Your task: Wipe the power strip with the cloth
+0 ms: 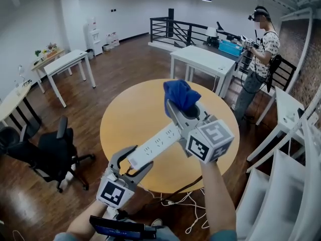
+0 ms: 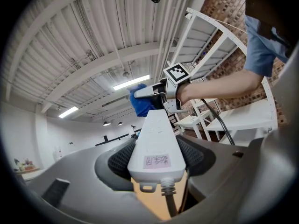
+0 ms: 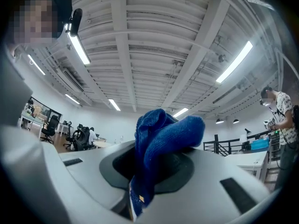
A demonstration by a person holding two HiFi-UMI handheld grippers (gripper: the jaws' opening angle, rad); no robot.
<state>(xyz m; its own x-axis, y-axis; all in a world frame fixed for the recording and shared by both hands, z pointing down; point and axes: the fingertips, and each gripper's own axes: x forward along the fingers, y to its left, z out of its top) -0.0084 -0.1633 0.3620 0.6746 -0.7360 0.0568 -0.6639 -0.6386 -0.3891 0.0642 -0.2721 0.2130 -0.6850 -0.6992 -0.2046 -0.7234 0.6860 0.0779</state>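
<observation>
Over the round table, my left gripper (image 1: 136, 160) (image 2: 156, 161) is shut on the cable end of a white power strip (image 1: 156, 143) (image 2: 156, 139), holding it in the air. The strip slants up and away from me. Its black cable leaves from the held end. A blue cloth (image 1: 180, 94) (image 3: 159, 134) is bunched between the jaws of my right gripper (image 1: 176, 108) (image 3: 154, 167), which is shut on it. In the left gripper view, the cloth (image 2: 140, 104) and the right gripper (image 2: 156, 93) sit at the strip's far end; whether the cloth touches the strip is unclear.
The round yellow table (image 1: 130, 119) lies below both grippers. A black office chair (image 1: 50, 154) stands at the left and white tables (image 1: 203, 59) at the back. A person (image 1: 258, 59) stands at the back right. White shelving (image 1: 291, 174) is at the right, and cables (image 1: 180, 202) lie on the floor.
</observation>
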